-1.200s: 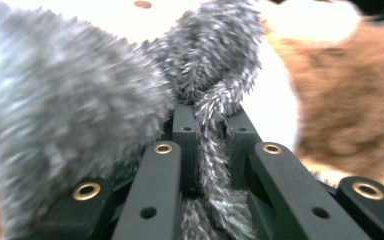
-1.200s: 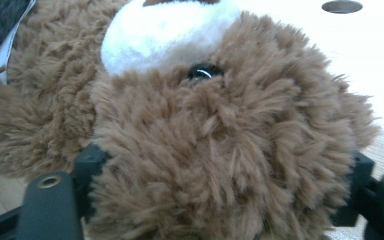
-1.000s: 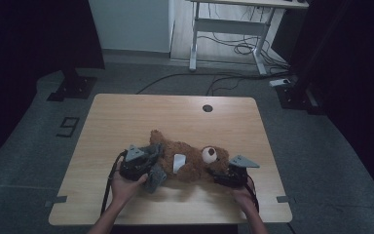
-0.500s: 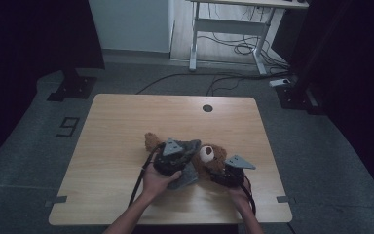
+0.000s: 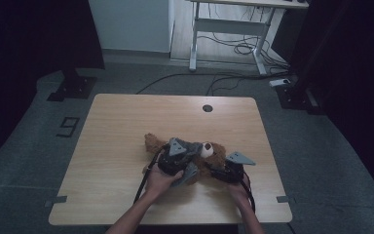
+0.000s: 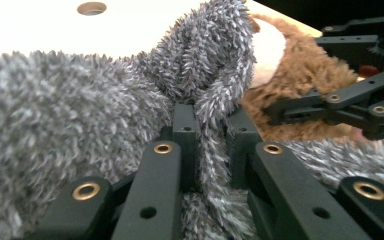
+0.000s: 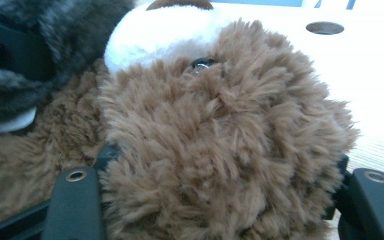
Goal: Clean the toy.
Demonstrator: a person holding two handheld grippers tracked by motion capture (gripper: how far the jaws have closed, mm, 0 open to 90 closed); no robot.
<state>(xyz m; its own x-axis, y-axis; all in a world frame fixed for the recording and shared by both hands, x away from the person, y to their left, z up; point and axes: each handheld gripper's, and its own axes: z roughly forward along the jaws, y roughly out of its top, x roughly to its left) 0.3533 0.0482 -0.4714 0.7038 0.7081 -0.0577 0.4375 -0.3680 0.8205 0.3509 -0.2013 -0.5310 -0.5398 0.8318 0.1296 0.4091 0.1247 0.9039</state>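
One table (image 5: 126,146), one brown bear (image 5: 214,155) lying on it near the front edge, one grey cloth (image 5: 191,169) over its body. High view gives layout. Left gripper view gives the pinch: left gripper (image 6: 211,131) clenched on a cloth (image 6: 70,115) fold. Right gripper view gives the bear's (image 7: 220,150) head, one eye (image 7: 202,63); right gripper (image 7: 220,192) grasps the head, jaws having just been closing.
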